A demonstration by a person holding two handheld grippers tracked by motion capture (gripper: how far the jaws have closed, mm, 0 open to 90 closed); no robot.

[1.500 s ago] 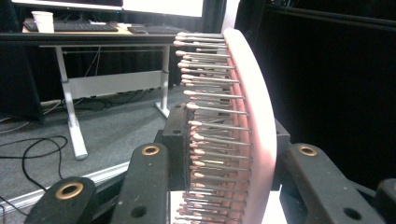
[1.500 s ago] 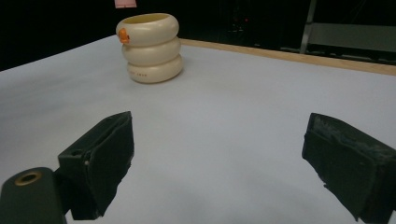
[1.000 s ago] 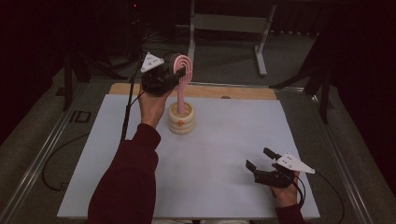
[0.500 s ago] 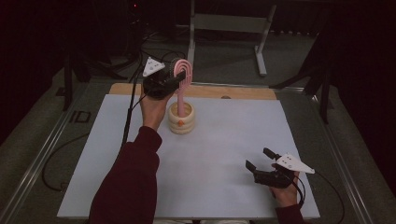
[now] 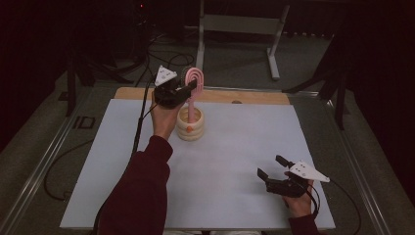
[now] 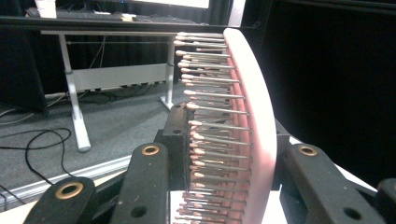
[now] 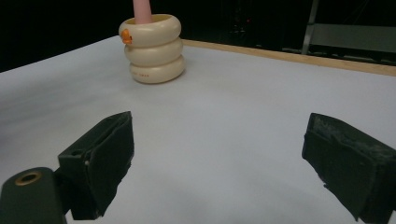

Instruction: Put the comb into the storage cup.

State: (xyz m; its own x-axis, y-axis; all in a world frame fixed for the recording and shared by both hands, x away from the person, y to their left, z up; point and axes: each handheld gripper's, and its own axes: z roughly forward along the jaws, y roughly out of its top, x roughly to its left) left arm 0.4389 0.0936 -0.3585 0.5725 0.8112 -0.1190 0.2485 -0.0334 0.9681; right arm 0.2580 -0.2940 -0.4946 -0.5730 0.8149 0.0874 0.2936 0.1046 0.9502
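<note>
- The left claw point(image 5: 192, 86) is clamped on the head of a pink hairbrush point(image 5: 195, 78) (bristles facing its camera), whose handle stands in a cream ringed holder point(image 5: 190, 125) on the worktop point(image 5: 230, 161)
- The right claw point(image 5: 275, 166) rests wide open and empty, well apart

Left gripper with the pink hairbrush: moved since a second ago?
Yes. The left gripper and pink hairbrush sank slightly toward the cream holder.
</note>
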